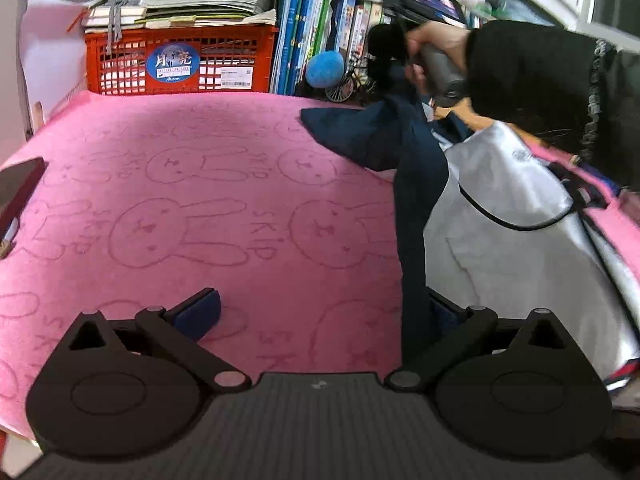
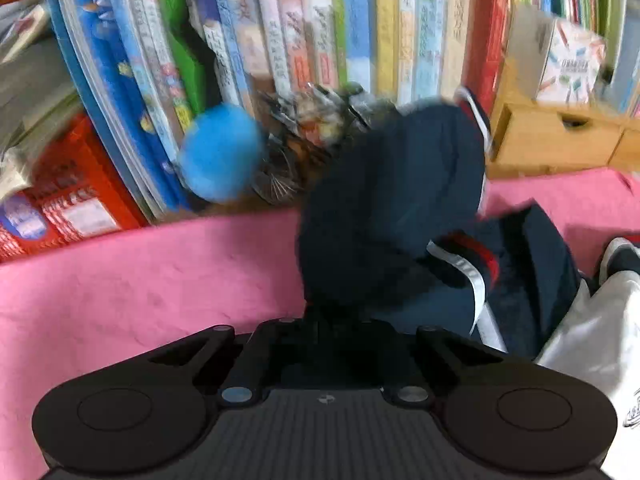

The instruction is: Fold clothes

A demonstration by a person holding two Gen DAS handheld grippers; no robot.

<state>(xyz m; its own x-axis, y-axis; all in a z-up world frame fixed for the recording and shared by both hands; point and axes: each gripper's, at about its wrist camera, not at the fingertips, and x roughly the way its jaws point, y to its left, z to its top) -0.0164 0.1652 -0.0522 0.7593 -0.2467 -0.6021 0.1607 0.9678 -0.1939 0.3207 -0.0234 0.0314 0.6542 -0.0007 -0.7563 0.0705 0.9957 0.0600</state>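
Right wrist view is blurry, so the books (image 2: 320, 28) and the blue ball (image 2: 220, 152) behind look smeared. My right gripper (image 2: 326, 320) is clenched tight on the navy cloth (image 2: 392, 200). The cloth bunches up over the fingers and hides their tips. A red and white stripe runs along its edge. I cannot tell what kind of clothing it is.

From the left wrist I see my right hand (image 1: 436, 44) high up by the books, and the navy cloth (image 1: 416, 184) hangs from it in a long strip down to the pink mat (image 1: 200, 200). My left gripper (image 1: 320, 308) is spread wide. The strip covers its right finger, so I cannot tell if they touch. Its left finger (image 1: 200, 312) is bare. A white garment (image 1: 512, 240) lies just beside the strip, partly cut off at the edge.
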